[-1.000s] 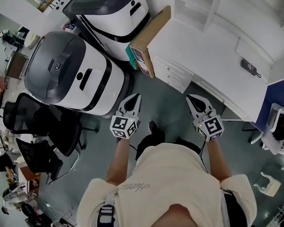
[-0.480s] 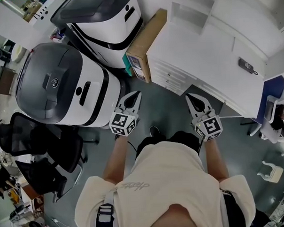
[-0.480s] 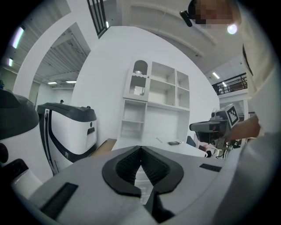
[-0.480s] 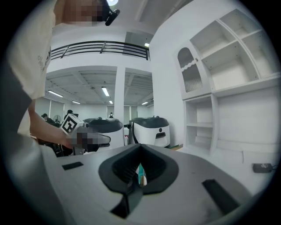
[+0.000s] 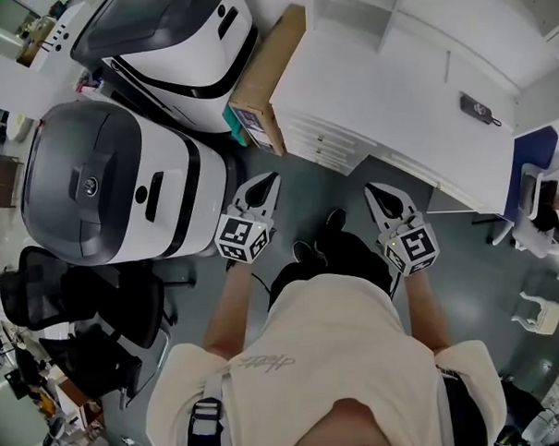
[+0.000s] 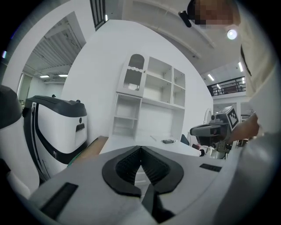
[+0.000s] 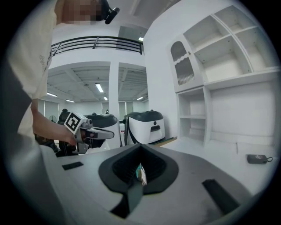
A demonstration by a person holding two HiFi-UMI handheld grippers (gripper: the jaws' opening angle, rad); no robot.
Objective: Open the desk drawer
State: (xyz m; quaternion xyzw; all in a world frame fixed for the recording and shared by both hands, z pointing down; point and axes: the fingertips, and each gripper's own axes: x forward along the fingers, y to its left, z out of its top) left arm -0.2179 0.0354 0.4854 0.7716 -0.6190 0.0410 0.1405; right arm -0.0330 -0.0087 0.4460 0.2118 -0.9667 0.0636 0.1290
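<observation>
- Several shallow desk drawers (image 5: pixel 324 143) sit stacked in the left end of the white desk (image 5: pixel 394 83). Every front is flush and shut, so nothing inside them shows.
- The left gripper (image 5: pixel 271 179) hangs just short of that drawer stack, off the desk's front left corner, not touching it. Its own view shows the tongs pressed together tip to tip with nothing between them (image 6: pixel 140 149).
- The right gripper (image 5: pixel 372 191) is level with it, in front of the desk's open knee space and apart from the desk edge. Its tongs are likewise pressed together and pinch nothing (image 7: pixel 140 147).
- Each gripper carries a cube of black-and-white square markers (image 5: pixel 241 239); these are patterns, not words.
- On the back of the desk stands a white shelf unit (image 5: pixel 418 8) with open compartments and one arched section with slats.
- One small black gadget (image 5: pixel 475 109) lies on the desktop toward the desk's right end.
- A closed cardboard box (image 5: pixel 264 75) leans on edge against the desk's left side. It has a printed label (image 5: pixel 255 126) on its near end, too small to read.
- Two big white-and-dark machines (image 5: pixel 102 184) stand beyond the box, left of the desk.
- Black office chairs (image 5: pixel 89 309) stand farther left still, well away from the desk.
- The person's cream shirt (image 5: pixel 336 354) bears a line of script across the back that cannot be made out.
</observation>
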